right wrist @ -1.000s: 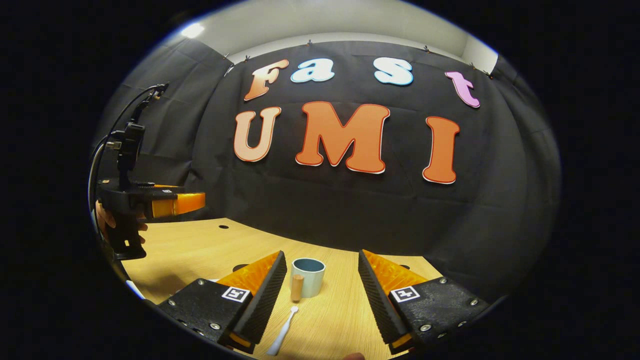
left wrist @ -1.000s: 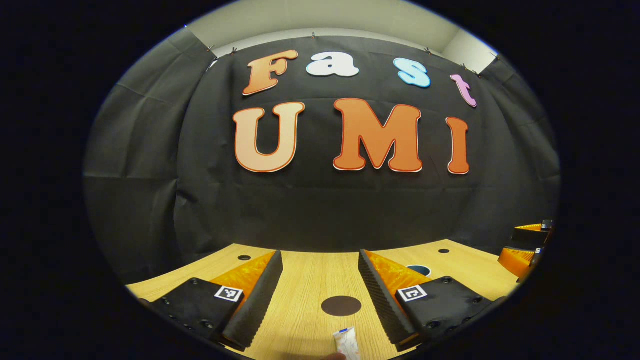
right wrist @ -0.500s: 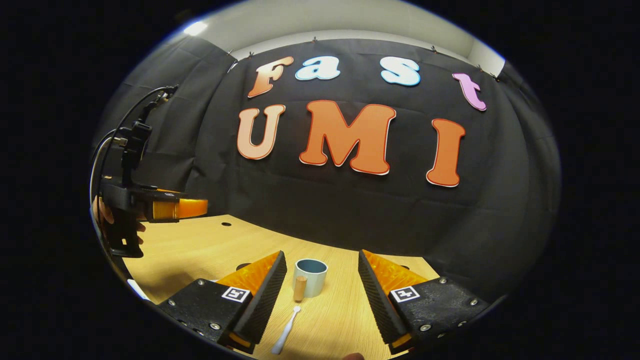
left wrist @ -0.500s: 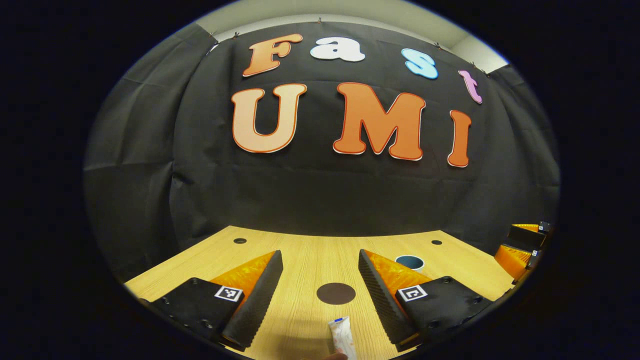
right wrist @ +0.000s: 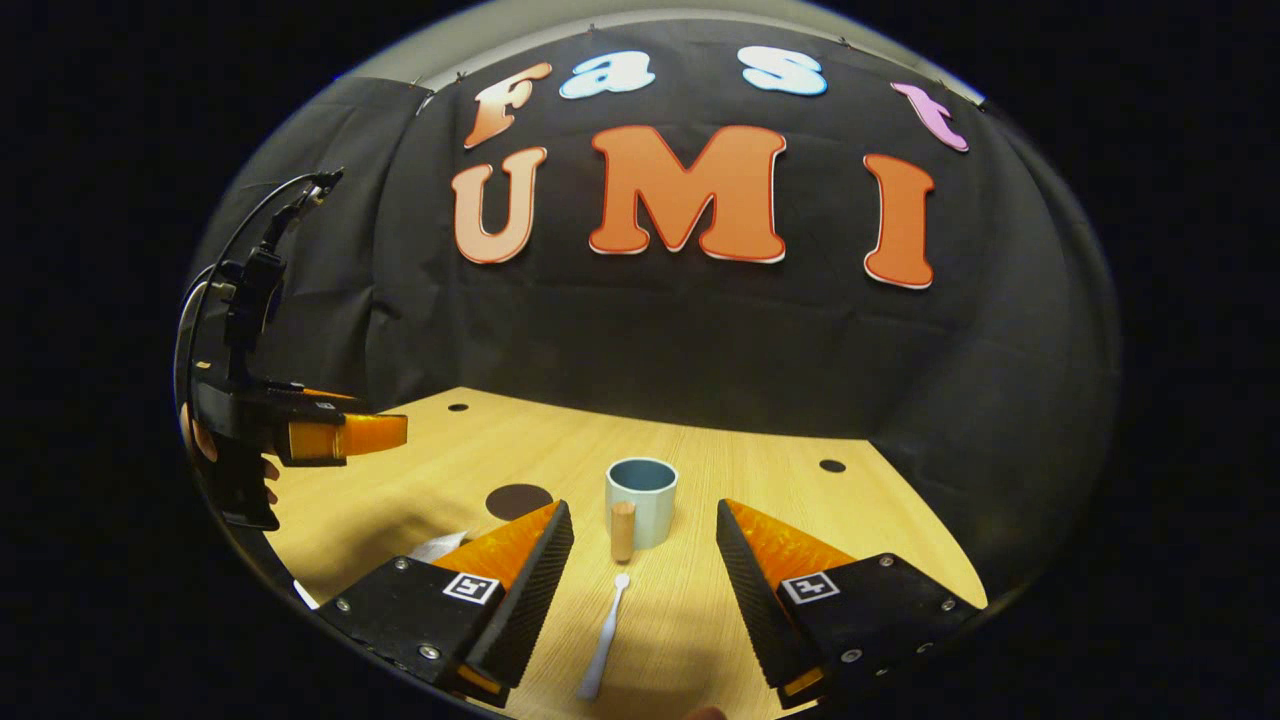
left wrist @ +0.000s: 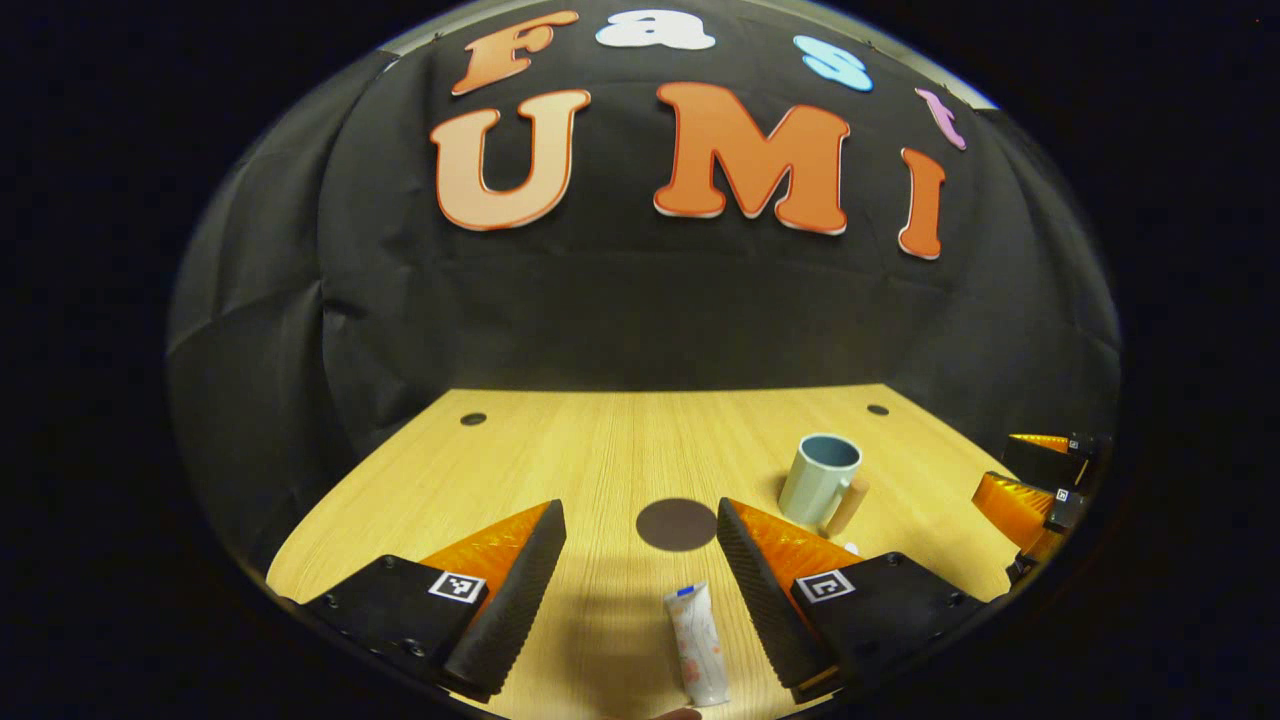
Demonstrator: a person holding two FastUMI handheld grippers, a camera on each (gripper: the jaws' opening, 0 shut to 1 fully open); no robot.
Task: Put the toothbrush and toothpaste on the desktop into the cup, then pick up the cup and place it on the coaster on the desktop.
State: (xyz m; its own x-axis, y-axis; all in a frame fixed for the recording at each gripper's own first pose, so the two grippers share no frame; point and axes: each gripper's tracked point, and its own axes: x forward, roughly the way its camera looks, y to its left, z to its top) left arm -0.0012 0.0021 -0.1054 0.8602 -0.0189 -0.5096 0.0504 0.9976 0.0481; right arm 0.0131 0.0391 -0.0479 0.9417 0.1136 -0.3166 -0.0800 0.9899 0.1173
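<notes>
Right now both tools hang above the pale wooden desk (left wrist: pixel 600 440) with nothing between their fingers. Seen from the left gripper view, the left hand-held gripper (left wrist: pixel 640 560) has its jaws spread wide, and the toothpaste (left wrist: pixel 695 645) lies flat on the desk between them, nearer the finger at 3 o'clock, its blue-capped end pointing toward 12 o'clock, touching neither pad. Just beyond the tube, at 12 o'clock, sits the dark round coaster (left wrist: pixel 676 524), bare. Off toward 2 o'clock the pale blue cup (left wrist: pixel 820 480) stands upright with a wooden handle (left wrist: pixel 848 505) on its side, and a small white tip beside the handle may be the end of the toothbrush, though it is too small to be sure. At 3 o'clock the right hand-held gripper (left wrist: pixel 1040 480) shows at the edge of that view. From the right gripper view, its own jaws are also wide apart; the white toothbrush (right wrist: pixel 603 635) lies flat on the desk between them, one end pointing at the cup at 12 o'clock and lying close to the handle. A hand (right wrist: pixel 200 440) at 9 o'clock holds the left tool.
</notes>
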